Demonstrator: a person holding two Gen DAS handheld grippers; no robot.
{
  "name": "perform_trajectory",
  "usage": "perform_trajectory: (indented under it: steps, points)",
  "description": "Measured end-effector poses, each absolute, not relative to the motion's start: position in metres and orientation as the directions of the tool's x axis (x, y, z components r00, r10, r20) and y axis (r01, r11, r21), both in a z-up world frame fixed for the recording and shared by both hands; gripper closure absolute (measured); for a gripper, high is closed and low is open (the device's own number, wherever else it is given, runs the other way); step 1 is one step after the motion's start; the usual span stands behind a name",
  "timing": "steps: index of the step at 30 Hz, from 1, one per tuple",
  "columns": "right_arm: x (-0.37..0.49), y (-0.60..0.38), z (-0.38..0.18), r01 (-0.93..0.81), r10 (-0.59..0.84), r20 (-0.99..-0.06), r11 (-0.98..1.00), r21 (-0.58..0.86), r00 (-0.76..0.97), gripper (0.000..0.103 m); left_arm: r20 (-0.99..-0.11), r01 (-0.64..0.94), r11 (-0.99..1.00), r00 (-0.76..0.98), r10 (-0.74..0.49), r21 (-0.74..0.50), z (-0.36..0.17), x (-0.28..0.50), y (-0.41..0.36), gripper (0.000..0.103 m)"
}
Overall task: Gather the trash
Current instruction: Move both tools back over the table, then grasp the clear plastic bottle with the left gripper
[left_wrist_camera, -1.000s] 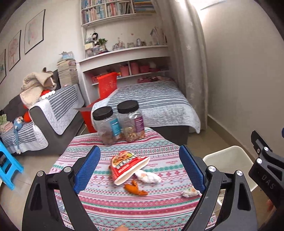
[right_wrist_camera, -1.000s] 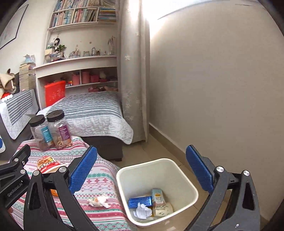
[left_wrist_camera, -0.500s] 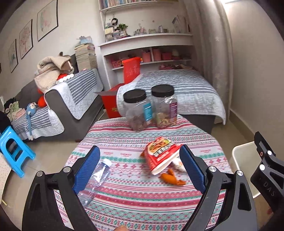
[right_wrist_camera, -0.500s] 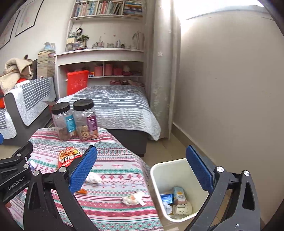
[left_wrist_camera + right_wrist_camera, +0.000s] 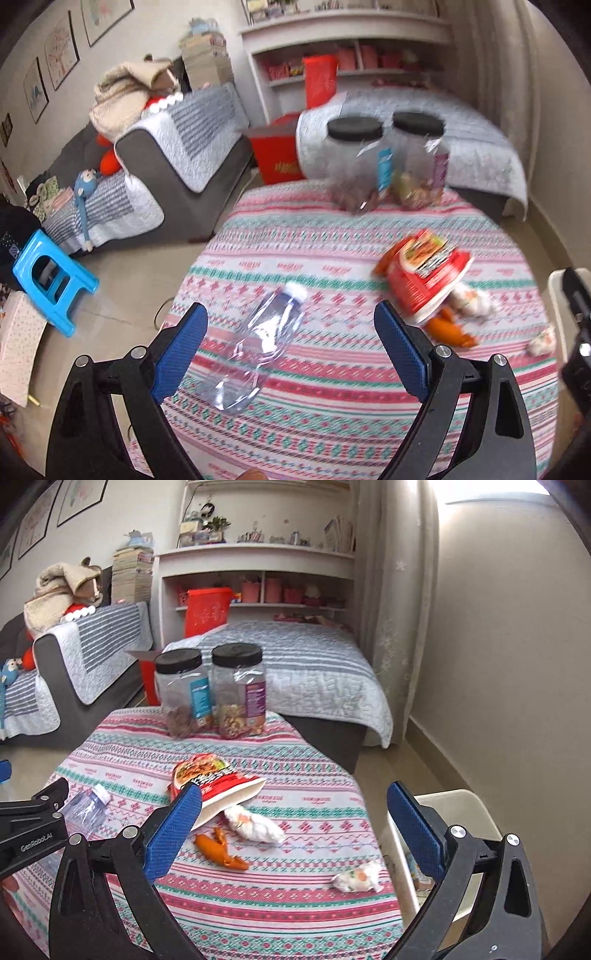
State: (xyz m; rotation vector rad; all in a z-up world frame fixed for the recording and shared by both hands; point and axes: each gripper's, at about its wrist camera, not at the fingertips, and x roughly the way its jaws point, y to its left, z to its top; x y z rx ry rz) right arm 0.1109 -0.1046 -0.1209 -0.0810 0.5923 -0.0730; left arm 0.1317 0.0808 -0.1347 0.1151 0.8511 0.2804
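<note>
Above a table (image 5: 332, 424) draped in a pink-and-green patterned cloth, the left gripper (image 5: 290, 349) hangs with blue pads spread wide, empty, framing a crushed clear plastic bottle (image 5: 258, 350) lying on its side. Nearby sit a red snack bag (image 5: 214, 779), an orange peel (image 5: 221, 851) and two crumpled tissues (image 5: 356, 877). Likewise empty and spread wide, the right gripper (image 5: 291, 834) hovers over them. Two black-lidded jars (image 5: 210, 690) stand at the far edge; a white bin (image 5: 461, 834) waits beside the table.
</note>
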Motion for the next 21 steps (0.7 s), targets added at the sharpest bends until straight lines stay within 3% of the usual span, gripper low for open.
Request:
perform_trajectory:
  steps: [7, 17, 19, 21]
  points:
    - [0.137, -0.095, -0.147, -0.064, -0.039, -0.686, 0.990, -0.124, 0.726, 0.007, -0.878, -0.093, 0.956, 0.379, 0.293, 0.279, -0.198, 0.169, 0.133, 0.014]
    - [0.160, -0.075, -0.202, -0.346, 0.121, -0.847, 0.935, -0.078, 0.518, 0.007, -0.939, -0.021, 0.963, 0.218, 0.266, 0.267, -0.260, 0.193, 0.161, 0.015]
    - [0.161, -0.067, -0.208, -0.381, 0.114, -0.845, 0.918, -0.111, 0.522, 0.007, -0.954, -0.014, 0.975, 0.200, 0.222, 0.224, -0.264, 0.193, 0.162, 0.032]
    - [0.165, -0.058, -0.217, -0.426, 0.123, -0.850, 0.896, -0.126, 0.512, 0.007, -0.957, -0.011, 0.979, 0.211, 0.201, 0.203, -0.261, 0.191, 0.160, 0.033]
